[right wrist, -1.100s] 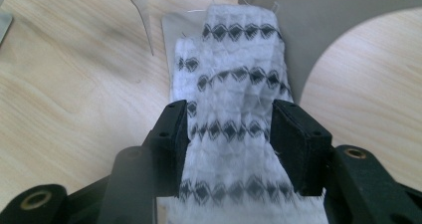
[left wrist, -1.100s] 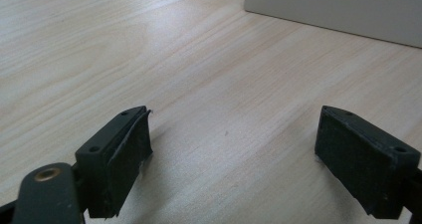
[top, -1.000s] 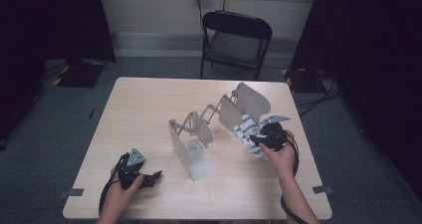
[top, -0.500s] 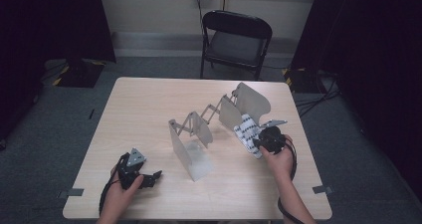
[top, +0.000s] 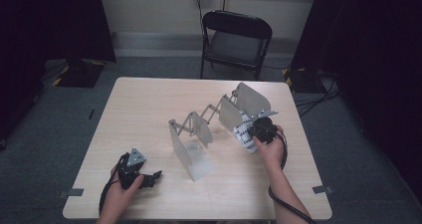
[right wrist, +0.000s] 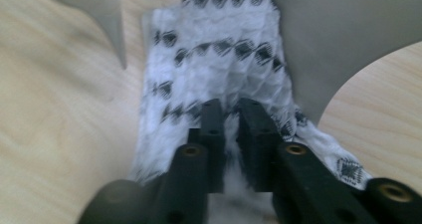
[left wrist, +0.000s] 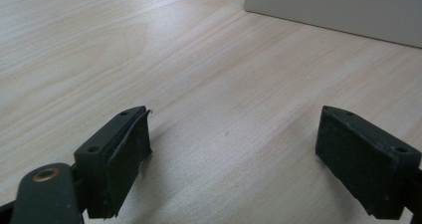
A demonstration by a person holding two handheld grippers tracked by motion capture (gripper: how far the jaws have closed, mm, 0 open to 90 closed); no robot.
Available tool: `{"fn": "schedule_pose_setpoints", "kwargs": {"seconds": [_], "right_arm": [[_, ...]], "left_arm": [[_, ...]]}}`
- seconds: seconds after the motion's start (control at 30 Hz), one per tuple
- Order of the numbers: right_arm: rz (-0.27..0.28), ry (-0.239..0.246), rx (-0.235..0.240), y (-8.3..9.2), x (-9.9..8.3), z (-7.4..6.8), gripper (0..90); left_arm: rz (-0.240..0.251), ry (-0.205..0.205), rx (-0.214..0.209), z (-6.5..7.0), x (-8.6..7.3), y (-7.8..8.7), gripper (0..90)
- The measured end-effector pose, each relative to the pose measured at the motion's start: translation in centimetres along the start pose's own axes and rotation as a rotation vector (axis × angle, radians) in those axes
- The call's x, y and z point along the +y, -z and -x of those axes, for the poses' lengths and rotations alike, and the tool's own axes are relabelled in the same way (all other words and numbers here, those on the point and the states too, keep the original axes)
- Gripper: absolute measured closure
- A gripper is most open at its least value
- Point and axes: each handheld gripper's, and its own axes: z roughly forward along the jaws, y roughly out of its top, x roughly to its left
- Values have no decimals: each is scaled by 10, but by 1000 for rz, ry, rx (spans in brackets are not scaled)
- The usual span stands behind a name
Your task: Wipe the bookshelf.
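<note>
A white cloth with a black diamond pattern (right wrist: pixel 219 59) lies on the far right part of a pale wooden table (top: pixel 149 109), pressed in between two of the upright grey metal plates of a folding rack (top: pixel 219 114) that runs diagonally across the table's middle. In the high view the cloth (top: pixel 244 134) shows as a strip whose long axis runs away from the person's right hand, up into the gap between the plates. The right gripper (right wrist: pixel 229 109) sits at the cloth's near end, pointing along that strip. Its jaws have just been closing and now stand nearly together, with a fold of the fabric pinched between the pads, so it appears to have hold of the cloth. A pull back toward the person, in line with the strip, looks like the way to free it from the rack. The left gripper (left wrist: pixel 234 149) rests well apart, near the table's front left edge (top: pixel 137 171), jaws spread wide over bare wood and holding nothing. A folding chair (top: pixel 236 40) stands beyond the table
</note>
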Motion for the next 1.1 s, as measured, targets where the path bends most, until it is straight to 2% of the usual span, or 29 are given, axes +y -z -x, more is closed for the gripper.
{"fn": "schedule_pose_setpoints", "kwargs": {"seconds": [0.13,0.23,0.3,0.4,0.47,0.53,0.57,0.63,0.7,0.73,0.87,0.9,1.0,1.1], "right_arm": [[4,-1,-4,3,-2,0,653],[39,-29,9,15,-7,0,576],[50,-24,16,21,-12,-3,548],[46,-11,30,23,-23,-10,544],[32,9,12,22,-29,-13,549],[31,7,12,21,-32,-12,578],[7,21,0,18,-35,-9,641],[12,2,1,17,-36,-5,680],[13,-19,-28,18,-35,1,689],[18,-29,-45,18,-35,4,682],[24,-66,-57,15,-33,14,619],[51,-90,-48,16,-33,15,606],[109,-101,-22,19,-31,11,569],[120,-87,3,18,-29,3,544]], "left_arm": [[0,-1,0,0,0,0,135],[0,-1,1,0,0,0,135],[0,0,0,0,0,0,135],[0,0,0,0,0,0,135],[0,1,0,0,0,0,135],[1,0,-1,0,0,0,135],[1,0,-2,0,0,0,135],[1,0,-2,0,0,0,135],[2,1,-2,0,0,0,135],[2,1,-2,0,0,0,135],[1,0,-2,0,0,0,135],[1,1,-2,0,0,0,135],[1,0,-2,0,0,0,135],[1,0,-2,0,0,0,135]]}}
